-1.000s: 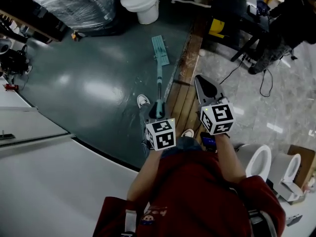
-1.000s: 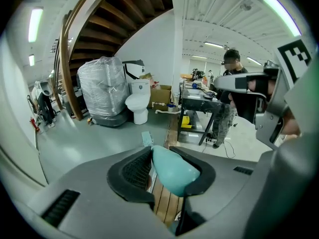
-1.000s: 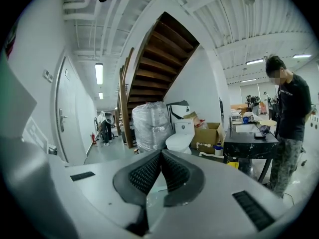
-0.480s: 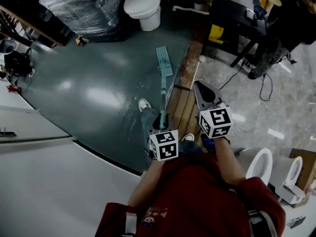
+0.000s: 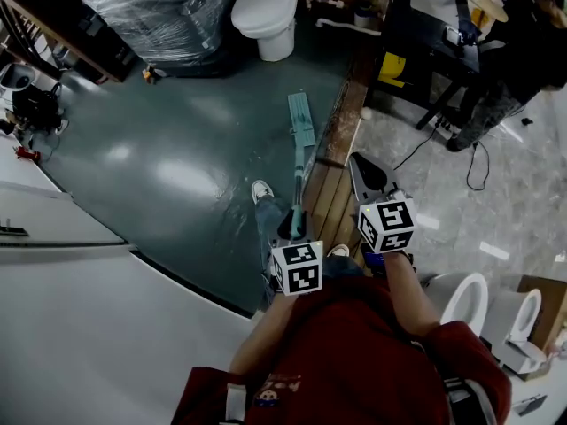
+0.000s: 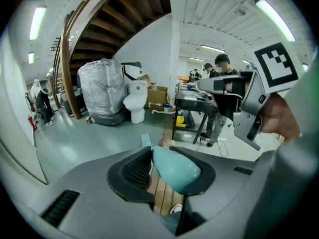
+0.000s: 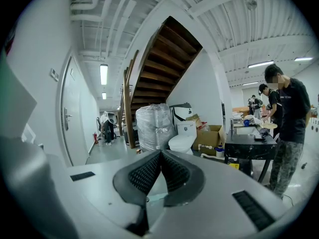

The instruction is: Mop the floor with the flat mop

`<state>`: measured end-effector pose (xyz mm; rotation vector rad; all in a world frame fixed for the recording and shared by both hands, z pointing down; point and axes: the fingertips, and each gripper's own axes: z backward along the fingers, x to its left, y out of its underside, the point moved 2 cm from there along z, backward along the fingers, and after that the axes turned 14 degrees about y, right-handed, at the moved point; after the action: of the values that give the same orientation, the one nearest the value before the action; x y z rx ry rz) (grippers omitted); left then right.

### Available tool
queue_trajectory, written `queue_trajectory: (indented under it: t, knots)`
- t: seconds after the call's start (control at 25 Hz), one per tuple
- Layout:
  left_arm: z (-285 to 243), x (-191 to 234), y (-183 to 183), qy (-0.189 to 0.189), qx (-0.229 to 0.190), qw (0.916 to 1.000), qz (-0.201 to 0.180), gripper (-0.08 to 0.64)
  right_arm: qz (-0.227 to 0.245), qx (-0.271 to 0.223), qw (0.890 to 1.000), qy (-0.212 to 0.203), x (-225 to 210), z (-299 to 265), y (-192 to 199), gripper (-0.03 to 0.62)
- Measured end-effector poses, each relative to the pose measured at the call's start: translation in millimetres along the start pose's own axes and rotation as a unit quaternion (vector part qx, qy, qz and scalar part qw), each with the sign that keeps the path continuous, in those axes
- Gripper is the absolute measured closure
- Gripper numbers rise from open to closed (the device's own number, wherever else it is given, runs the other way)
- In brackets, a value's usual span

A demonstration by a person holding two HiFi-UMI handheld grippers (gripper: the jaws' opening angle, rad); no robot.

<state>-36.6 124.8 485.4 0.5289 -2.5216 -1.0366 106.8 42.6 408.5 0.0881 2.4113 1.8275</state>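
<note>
- The flat mop (image 5: 302, 119) rests its narrow, teal, rectangular head flat on the dark green floor (image 5: 168, 162), just beside a strip of wooden boards (image 5: 330, 180). Its thin handle (image 5: 298, 177) slants back toward the person.
- The handle's top is a smooth, rounded teal end cap (image 6: 175, 169). The left hand-held gripper (image 5: 291, 227) pinches it between its ribbed dark pads. Gripping at the very end likely gives the longest reach and keeps the head lying flat for a push or pull along the floor.
- The right hand-held gripper (image 7: 160, 157) has its jaws pressed together at the tips, with nothing between them. In the head view it is held just to the right of the left one, above the boards and off the mop. It appears idle, so the stroke looks one-handed.
- The floor is glossy and throws back soft patches of lamp light. A streaky sheen near the person's white shoe (image 5: 260, 190) may be wet floor, though this is not certain.
- The boards separate the green floor from a pale, stone-like floor (image 5: 496, 211) on the right.
- Farther off on the green floor stand a white ceramic toilet (image 5: 264, 7) and a bulky bundle wrapped in crinkled clear film (image 5: 155, 11).
</note>
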Motion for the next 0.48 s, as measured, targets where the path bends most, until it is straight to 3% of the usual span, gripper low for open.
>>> queue_trajectory:
  t: [0.48]
  knots:
    - [-3.0, 20.8, -1.9, 0.0, -0.011, 0.9997, 0.022, 0.431, 0.006, 0.012, 1.0, -0.01, 16.2, -16.2, 8.5, 0.575]
